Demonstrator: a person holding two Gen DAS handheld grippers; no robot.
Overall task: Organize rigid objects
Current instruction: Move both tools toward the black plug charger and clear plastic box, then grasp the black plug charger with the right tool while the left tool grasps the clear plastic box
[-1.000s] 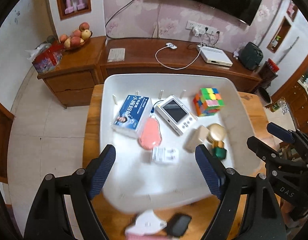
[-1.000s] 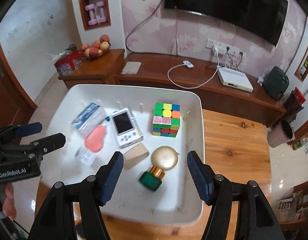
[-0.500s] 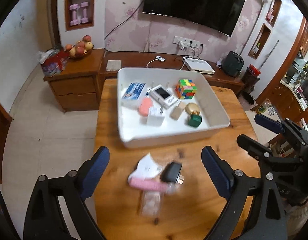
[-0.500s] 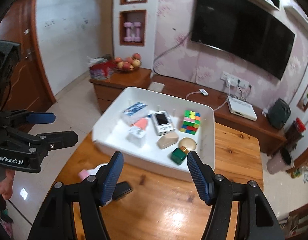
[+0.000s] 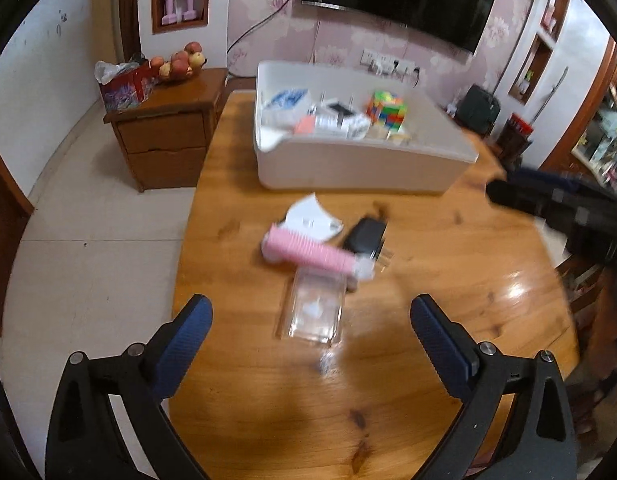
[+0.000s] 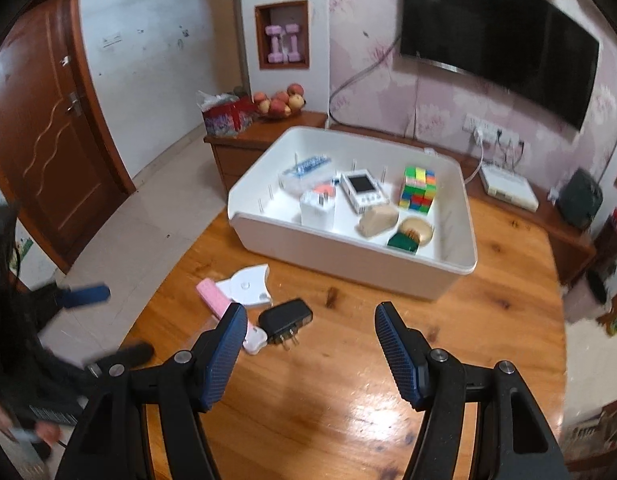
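Left wrist: blurred; left tongs (image 5: pixel 310 320) just widened, empty above clear case (image 5: pixel 314 308); right tongs (image 6: pixel 310 322) apart, empty.

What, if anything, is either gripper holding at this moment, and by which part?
Nothing is held. The left gripper has just been opening and stands wide above a clear case without touching it. The right gripper is open and empty over the table.

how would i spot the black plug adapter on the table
Find the big white bin on the wooden table; a small cluster lies loose in front of it. The black plug adapter is the only dark piece there, metal prongs showing, beside the pink ribbed stick.
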